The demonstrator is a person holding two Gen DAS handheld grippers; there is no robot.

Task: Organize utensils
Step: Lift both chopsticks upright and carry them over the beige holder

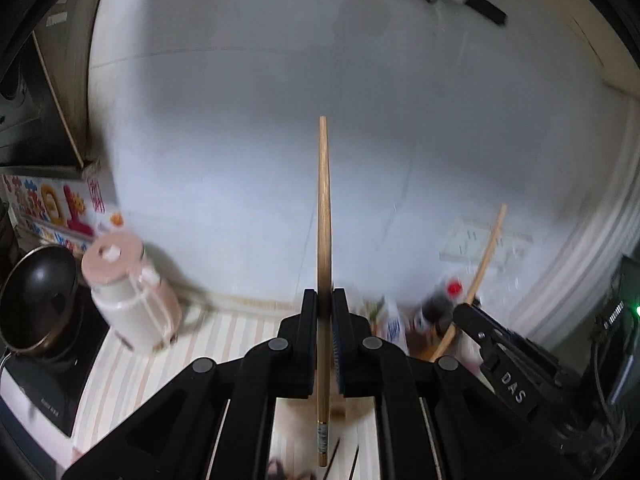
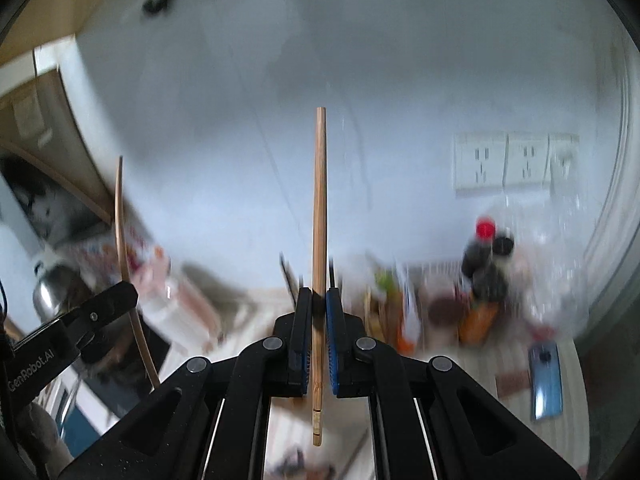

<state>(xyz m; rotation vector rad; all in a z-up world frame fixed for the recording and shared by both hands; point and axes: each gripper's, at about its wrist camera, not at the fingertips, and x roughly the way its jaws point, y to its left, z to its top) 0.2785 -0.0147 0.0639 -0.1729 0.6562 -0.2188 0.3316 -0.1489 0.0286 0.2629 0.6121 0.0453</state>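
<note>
Both grippers, left [image 1: 325, 300] and right [image 2: 319, 300], were clamped on one wooden chopstick each [image 1: 324, 216] [image 2: 319, 200]; I held them upright above the counter [image 1: 224, 332], presumably to pair them.

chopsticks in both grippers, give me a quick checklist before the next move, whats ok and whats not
1. Left gripper shut on its chopstick: ok, the stick sits clamped between the fingers.
2. Right gripper shut on its chopstick: ok, same clamp.
3. Sticks straight in the grip: ok, each runs roughly in line with its fingers in its own view.
4. The two chopsticks apart from each other: ok, each view shows the other one off to the side.
5. Clear of the pink jug and the red-capped bottle: ok, both are below the tips.
6. Where the chopsticks should go: cannot tell, no holder shows and the counter is blurred.
</note>
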